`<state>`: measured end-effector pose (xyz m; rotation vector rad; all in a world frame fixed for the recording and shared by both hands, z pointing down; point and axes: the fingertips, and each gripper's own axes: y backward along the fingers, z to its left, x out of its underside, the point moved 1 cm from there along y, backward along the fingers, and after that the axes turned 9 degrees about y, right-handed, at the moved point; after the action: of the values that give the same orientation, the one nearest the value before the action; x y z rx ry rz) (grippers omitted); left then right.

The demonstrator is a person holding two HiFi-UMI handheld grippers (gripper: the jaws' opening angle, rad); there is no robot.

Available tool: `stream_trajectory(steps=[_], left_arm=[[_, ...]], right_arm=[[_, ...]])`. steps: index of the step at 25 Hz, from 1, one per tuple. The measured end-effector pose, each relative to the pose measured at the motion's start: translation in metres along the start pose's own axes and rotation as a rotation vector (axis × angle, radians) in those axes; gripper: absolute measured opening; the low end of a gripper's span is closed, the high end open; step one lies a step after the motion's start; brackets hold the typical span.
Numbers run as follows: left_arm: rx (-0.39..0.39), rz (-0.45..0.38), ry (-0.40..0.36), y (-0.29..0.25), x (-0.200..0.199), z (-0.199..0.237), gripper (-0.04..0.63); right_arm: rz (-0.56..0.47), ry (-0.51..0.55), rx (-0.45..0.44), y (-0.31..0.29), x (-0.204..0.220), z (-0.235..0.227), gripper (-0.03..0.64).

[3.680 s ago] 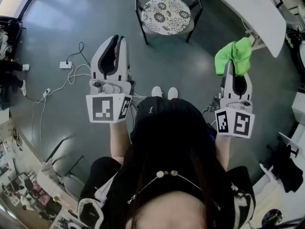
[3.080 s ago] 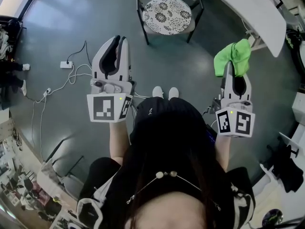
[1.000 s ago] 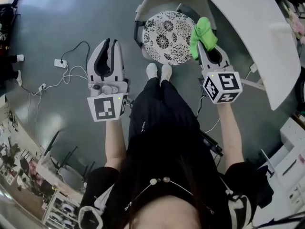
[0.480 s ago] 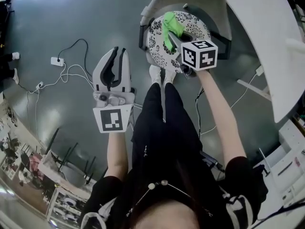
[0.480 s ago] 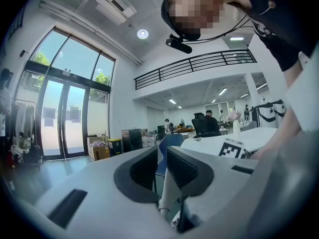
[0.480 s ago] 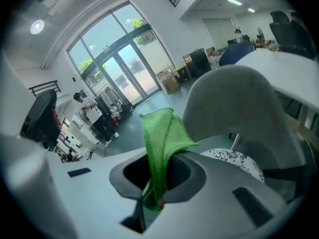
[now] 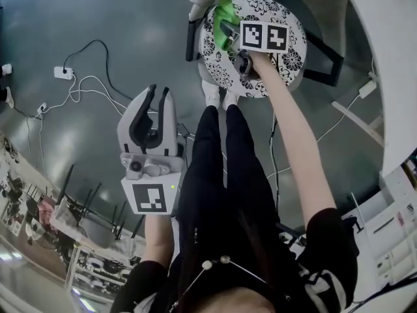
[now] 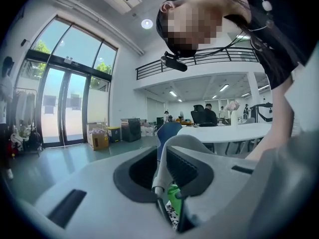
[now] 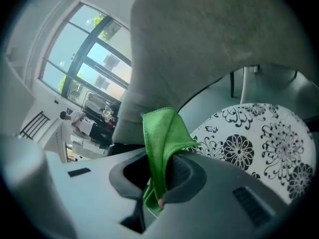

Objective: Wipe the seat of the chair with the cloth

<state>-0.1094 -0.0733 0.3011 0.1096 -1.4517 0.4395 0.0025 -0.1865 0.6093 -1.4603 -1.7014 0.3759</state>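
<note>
1. Right gripper (image 7: 228, 29): my jaws are clamped on the green cloth (image 9: 162, 138). One fold is pinched between the pads, and the rest stands up past the tips as a folded flap.

2. Position: in the head view, I hold the right gripper out over the chair with my arm extended. The cloth (image 7: 225, 12) sits at the seat's left rim, close to the backrest (image 9: 199, 34). No view shows whether the cloth touches the seat (image 7: 287, 60).

3. Seat: round and white, with a black floral print. In the right gripper view, the seat (image 9: 249, 143) lies to the right of the jaws and the grey backrest rises behind the cloth.

4. Left gripper (image 7: 158, 91): my jaws stand a narrow gap apart with nothing between them. Through that gap, the left gripper view shows the chair and a sliver of the cloth (image 8: 173, 193) far beyond.

5. Left gripper location: over the grey floor (image 7: 98, 18), left of my legs and well apart from the chair. White cables (image 7: 85, 87) lie on the floor farther left.
</note>
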Motion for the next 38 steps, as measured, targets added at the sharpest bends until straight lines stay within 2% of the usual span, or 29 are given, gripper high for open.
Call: stream_trajectory(steps=[5, 9, 15, 22, 38], left_arm=[[-0.013, 0.04, 0.038, 0.006, 0.025, 0.004, 0.052], [-0.022, 0.039, 0.06, 0.008, 0.029, 0.006, 0.052], [-0.029, 0.036, 0.069, 0.008, 0.032, 0.012, 0.052], [-0.024, 0.041, 0.081, 0.008, 0.035, 0.013, 0.052], [0.035, 0.052, 0.09, -0.005, 0.033, -0.004, 0.052]], right_arm=[[0.037, -0.084, -0.027, -0.038, 0.016, -0.019, 0.046], [0.076, -0.058, -0.021, -0.053, 0.022, -0.024, 0.046], [0.082, -0.027, -0.028, -0.065, 0.013, -0.017, 0.046], [0.082, -0.044, 0.065, -0.046, 0.009, -0.048, 0.046], [0.082, -0.068, 0.287, 0.046, 0.03, -0.161, 0.046]])
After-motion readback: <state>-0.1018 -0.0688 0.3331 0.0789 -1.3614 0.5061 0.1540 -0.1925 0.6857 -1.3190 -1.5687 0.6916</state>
